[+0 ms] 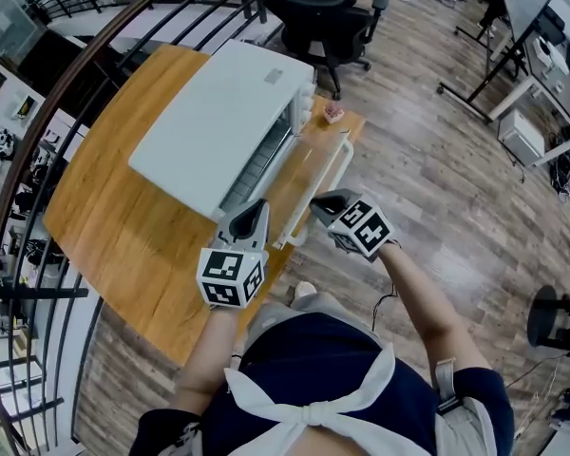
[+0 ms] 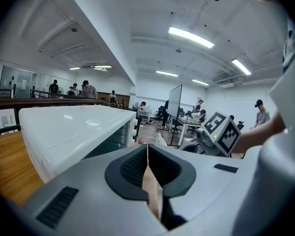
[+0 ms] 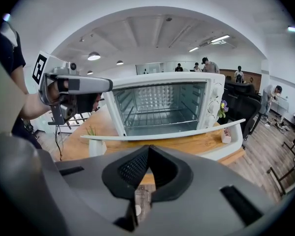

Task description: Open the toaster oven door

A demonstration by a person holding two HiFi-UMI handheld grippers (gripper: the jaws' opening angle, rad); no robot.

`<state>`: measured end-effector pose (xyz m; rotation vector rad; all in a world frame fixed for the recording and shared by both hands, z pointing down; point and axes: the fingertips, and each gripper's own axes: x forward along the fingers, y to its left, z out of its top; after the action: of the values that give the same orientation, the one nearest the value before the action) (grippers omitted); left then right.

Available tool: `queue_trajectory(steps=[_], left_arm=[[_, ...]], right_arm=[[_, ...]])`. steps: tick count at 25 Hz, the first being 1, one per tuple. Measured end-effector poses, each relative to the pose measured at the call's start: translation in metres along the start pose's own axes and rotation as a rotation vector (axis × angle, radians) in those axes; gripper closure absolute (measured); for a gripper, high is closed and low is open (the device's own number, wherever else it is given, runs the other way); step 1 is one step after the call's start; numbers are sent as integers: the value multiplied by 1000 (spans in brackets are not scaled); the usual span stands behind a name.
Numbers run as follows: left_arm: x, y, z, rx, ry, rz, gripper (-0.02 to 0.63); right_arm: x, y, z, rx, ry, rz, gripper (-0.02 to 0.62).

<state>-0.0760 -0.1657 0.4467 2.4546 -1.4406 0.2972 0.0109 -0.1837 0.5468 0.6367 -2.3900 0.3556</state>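
While the toaster oven (image 1: 223, 126) sits on the wooden table (image 1: 123, 217), its door (image 1: 320, 183) lies folded down flat, reaching out toward the table's edge, and the wire rack inside is bare to my right gripper view. My left gripper (image 1: 256, 209) is clenched on nothing, jaws pressed together, near the oven's front corner. My right gripper (image 1: 325, 205) is likewise clamped closed and empty, just beside the near end of the door's white handle (image 3: 167, 136); whether it touches, I cannot tell. A small pink pot (image 1: 333, 112) stands by the door's far end.
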Motion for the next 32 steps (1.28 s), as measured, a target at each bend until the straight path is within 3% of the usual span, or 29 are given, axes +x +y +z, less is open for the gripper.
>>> queue_trajectory(steps=[32], left_arm=[[12, -9, -10, -3, 33, -29, 581]], right_arm=[[8, -7, -44, 61, 42, -31, 589]])
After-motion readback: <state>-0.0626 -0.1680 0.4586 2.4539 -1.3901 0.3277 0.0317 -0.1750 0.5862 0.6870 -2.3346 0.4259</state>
